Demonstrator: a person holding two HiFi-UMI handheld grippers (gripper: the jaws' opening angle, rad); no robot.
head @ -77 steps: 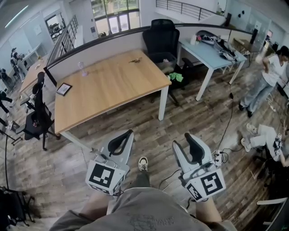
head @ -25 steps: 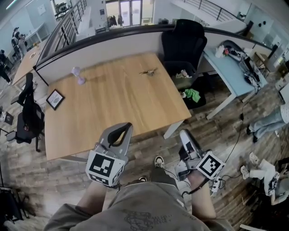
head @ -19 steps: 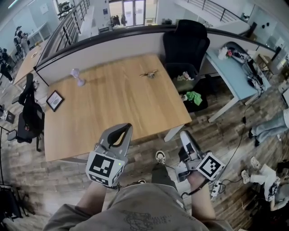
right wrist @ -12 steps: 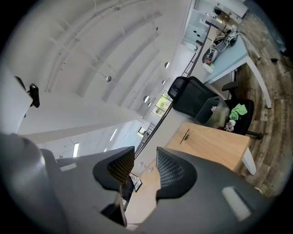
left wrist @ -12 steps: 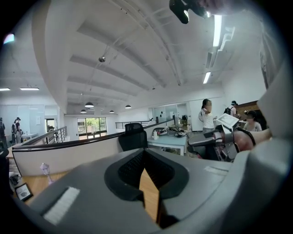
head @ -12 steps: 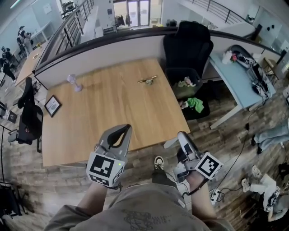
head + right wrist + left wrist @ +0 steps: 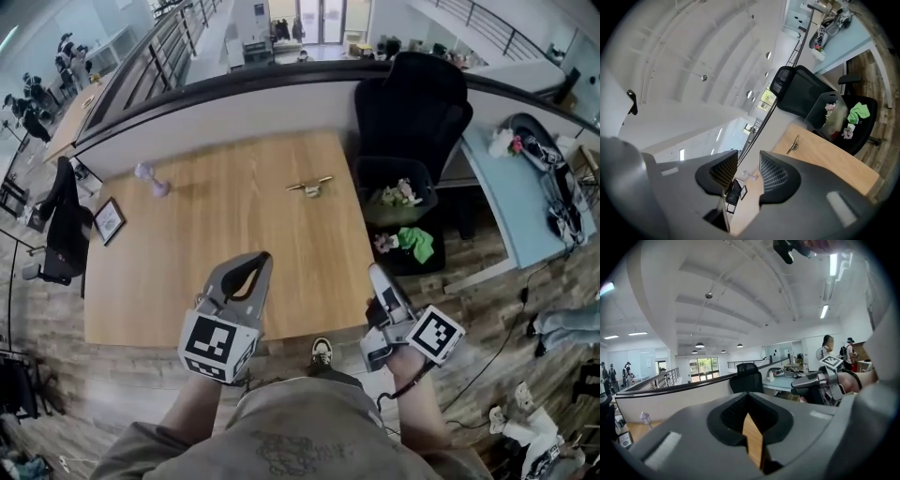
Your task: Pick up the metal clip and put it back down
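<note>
Step in hand, as I judged it: the approach, nothing gripped yet. The metal clip (image 7: 309, 187) lay flat on the wooden desk (image 7: 234, 244), near its far right corner and well apart from both tools. The left gripper (image 7: 255, 262) hung over the desk's near edge, jaws closed tip to tip and empty; its own view showed only a sliver of desk wood through the hollow behind the tips (image 7: 750, 397). The right gripper (image 7: 379, 277) was just off the near right corner, jaws a narrow gap apart with nothing between them (image 7: 749, 164), and the clip (image 7: 793, 145) showed far ahead of it.

To do it well:
- The right gripper looked the better pick, being on the clip's side.
- Reach across toward the far right corner and widen the jaws first.
- The clip was thin and low, so come down steeply and pinch across its narrow width.
- Lift a little, then set it back flat, away from the right edge.

No brand or readable writing. Only square black-and-white markers (image 7: 214, 340) on the gripper cubes. A small picture frame (image 7: 109, 221) sat by the left edge, its content too small to read.
</note>
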